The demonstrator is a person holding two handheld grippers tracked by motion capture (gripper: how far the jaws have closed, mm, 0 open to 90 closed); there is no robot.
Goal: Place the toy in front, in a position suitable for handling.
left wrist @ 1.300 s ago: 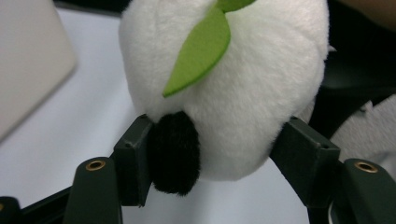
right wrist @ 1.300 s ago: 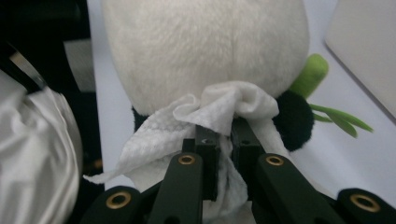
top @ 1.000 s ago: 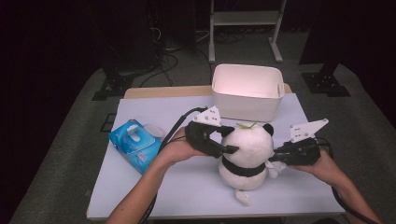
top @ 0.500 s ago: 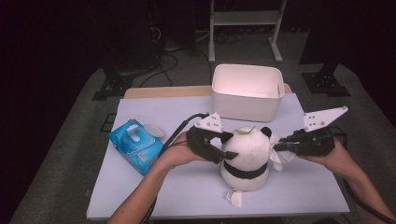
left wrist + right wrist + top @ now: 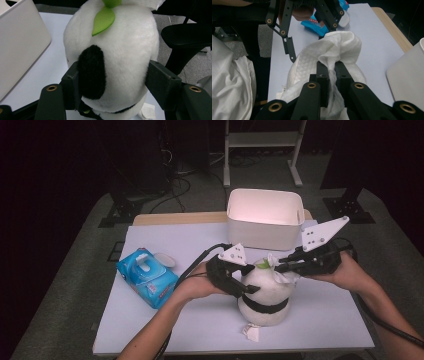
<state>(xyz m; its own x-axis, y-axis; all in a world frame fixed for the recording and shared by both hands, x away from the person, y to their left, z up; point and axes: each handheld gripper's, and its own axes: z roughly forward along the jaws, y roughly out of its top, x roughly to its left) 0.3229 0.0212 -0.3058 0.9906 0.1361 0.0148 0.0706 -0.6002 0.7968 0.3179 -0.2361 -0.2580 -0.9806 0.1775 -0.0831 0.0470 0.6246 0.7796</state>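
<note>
We hold the plush panda (image 5: 265, 292) upright on the surface (image 5: 195, 315) with the left tool (image 5: 112, 82) clamped on its head; the right tool (image 5: 331, 72) pinches a white wipe (image 5: 337, 47). Wiping the head seems next, needing gentle strokes.

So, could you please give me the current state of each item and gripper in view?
Plush toy: upright on the table, clamped at its sides.
Left gripper: shut on the plush toy.
Right gripper: shut on the white wipe.
White bin: open-topped, upright.
Wipes pack: lying flat, lid closed.
</note>
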